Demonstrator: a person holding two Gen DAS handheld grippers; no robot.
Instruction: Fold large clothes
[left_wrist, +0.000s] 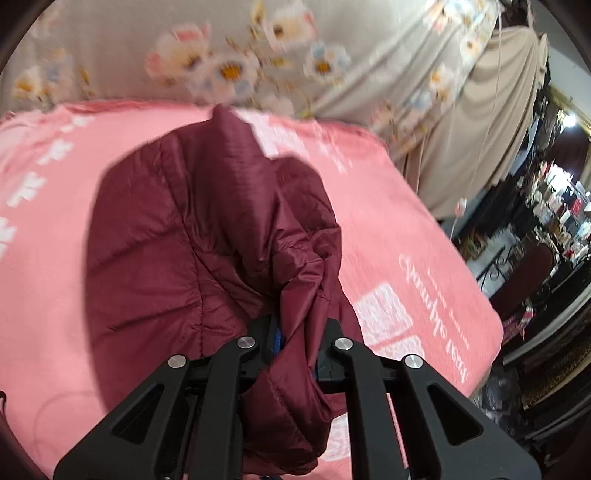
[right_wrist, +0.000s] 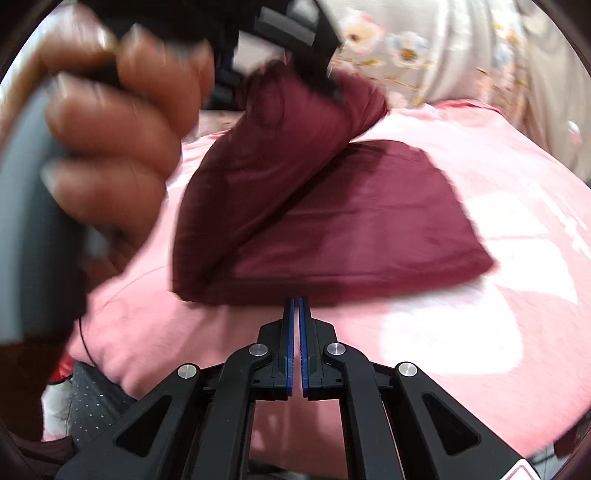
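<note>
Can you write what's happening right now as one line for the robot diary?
step: folding maroon jacket on pink blanket | left gripper: shut on jacket, part lifted | right gripper: shut, empty

A pink blanket (left_wrist: 406, 229) with white lettering covers the bed. Behind it hangs a grey curtain (left_wrist: 351, 33) printed with flowers, and beside that a plain beige drape (left_wrist: 491, 122). To the right, a dim area holds cluttered shelves (left_wrist: 554, 206) under a bright lamp (left_wrist: 570, 120).
</note>
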